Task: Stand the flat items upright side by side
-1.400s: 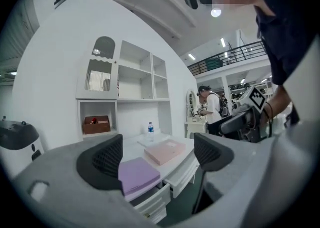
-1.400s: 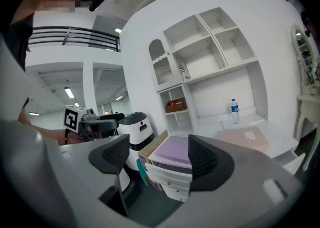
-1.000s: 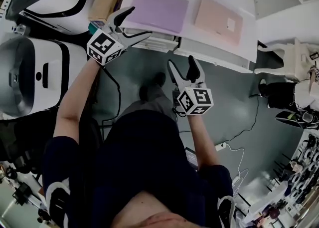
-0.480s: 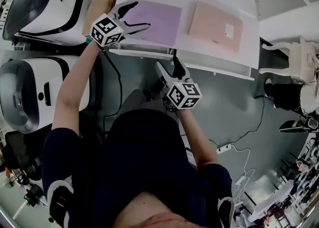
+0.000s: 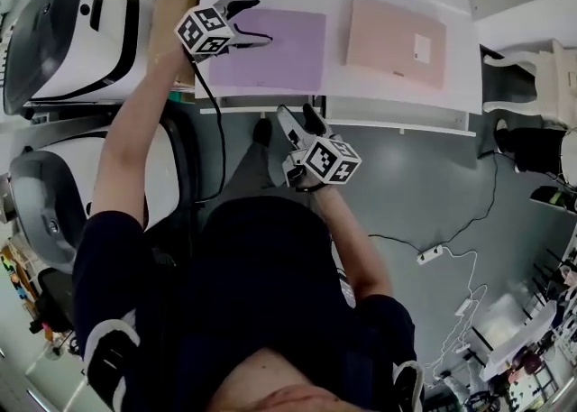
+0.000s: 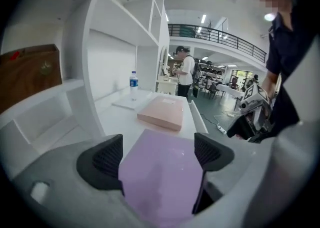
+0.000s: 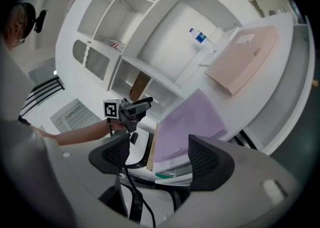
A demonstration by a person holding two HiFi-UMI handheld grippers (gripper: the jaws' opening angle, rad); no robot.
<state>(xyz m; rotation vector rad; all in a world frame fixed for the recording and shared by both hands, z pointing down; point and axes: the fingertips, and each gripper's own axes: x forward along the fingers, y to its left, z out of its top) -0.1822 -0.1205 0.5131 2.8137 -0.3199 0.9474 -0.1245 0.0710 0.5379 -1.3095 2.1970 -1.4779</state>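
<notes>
Nothing is stood upright yet: the flat lilac rectangular folder [image 5: 279,45] and the flat pink rectangular folder [image 5: 397,41] are seen lying side by side on the white desk [image 5: 336,54]. The left hand-held gripper [image 5: 254,22] is held wide open over the lilac folder's left end, the right hand-held gripper [image 5: 297,114] wide and empty below the near edge.

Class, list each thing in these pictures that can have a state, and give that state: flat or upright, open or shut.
purple folder: lying flat on the white table.
pink folder: lying flat, apart from the purple one.
water bottle: standing upright.
left gripper: open, over the purple folder, gripping nothing.
right gripper: open, empty, short of the table.
</notes>
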